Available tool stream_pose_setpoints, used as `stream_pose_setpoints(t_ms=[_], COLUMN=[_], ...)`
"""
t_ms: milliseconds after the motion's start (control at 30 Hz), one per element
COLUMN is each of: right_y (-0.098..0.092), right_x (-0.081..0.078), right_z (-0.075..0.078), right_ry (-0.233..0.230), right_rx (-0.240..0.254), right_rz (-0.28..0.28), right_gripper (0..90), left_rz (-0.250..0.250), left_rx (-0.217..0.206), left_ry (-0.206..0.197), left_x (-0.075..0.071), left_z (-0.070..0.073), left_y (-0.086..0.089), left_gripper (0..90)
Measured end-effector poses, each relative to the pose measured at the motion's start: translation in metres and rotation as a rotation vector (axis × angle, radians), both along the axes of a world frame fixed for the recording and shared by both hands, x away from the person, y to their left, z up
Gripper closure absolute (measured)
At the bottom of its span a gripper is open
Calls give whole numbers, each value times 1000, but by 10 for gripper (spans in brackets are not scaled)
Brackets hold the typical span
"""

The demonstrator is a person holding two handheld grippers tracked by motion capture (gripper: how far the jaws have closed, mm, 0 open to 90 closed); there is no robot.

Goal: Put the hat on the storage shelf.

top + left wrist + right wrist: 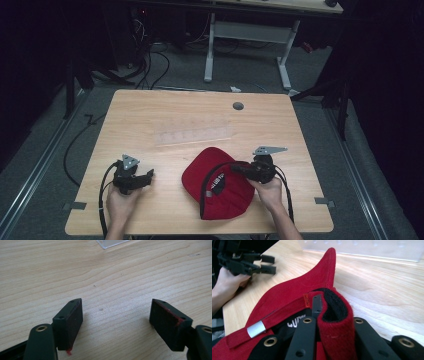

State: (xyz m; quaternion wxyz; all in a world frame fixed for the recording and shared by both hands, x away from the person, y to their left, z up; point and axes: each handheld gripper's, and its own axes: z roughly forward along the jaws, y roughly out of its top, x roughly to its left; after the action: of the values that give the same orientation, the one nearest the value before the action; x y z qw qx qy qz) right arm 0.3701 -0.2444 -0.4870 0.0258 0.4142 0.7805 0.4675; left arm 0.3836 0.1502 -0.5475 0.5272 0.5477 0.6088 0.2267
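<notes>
A red cap (215, 187) with a black lining lies upside down on the wooden table (150, 110), toward the front right. My right gripper (236, 168) is at the cap's right side, shut on a fold of its rim. In the right gripper view the jaws (332, 307) pinch the red and black fabric (337, 322), and the brim (322, 272) rises beyond them. A silver strap end (256, 329) shows at the lower left. My left gripper (149, 175) rests at the front left, apart from the cap. Its jaws (116, 315) stand open over bare wood.
A clear plastic strip (192, 135) lies across the table's middle, behind the cap. A grey cable hole (238, 106) sits near the far edge. Beyond the table stand a white desk frame (247, 45) and floor cables.
</notes>
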Motion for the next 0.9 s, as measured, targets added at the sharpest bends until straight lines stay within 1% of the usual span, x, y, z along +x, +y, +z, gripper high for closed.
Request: stream_pose_setpoints(t_ms=[133,267,400,500,600,633,767,833,900], right_y=[-6,-9,-11,-15,-19,-20,-22,-21,-20], right_x=[-3,-5,-7,-8,-9,-8,-7,-7,-8], right_z=[5,8,12,17,23,25,34,39,43], right_ry=[-5,-13,-18,-30,-36,-37,-42,-49,-56], right_rx=[-3,5,0,1,9,9,10,14,20], right_rz=[-44,-64,-84,-105,-124,-130,-152,-162,-168], right_gripper=[825,825,825,825,825,826,826,826,826], left_rz=[0,-4,-11,-24,-52,-53,-62,-63,-66], left_rx=[0,-1,-1,-4,-3,-3,-2,-9,-8], left_ry=[0,2,2,-3,-4,-4,0,4,10], left_x=[0,0,0,0,0,0,-1,-1,-1], left_z=[0,0,0,0,1,0,0,0,0], left_y=[0,0,0,0,-2,-2,-4,-4,-7], left_gripper=[270,269,269,289,322,322,287,275,235])
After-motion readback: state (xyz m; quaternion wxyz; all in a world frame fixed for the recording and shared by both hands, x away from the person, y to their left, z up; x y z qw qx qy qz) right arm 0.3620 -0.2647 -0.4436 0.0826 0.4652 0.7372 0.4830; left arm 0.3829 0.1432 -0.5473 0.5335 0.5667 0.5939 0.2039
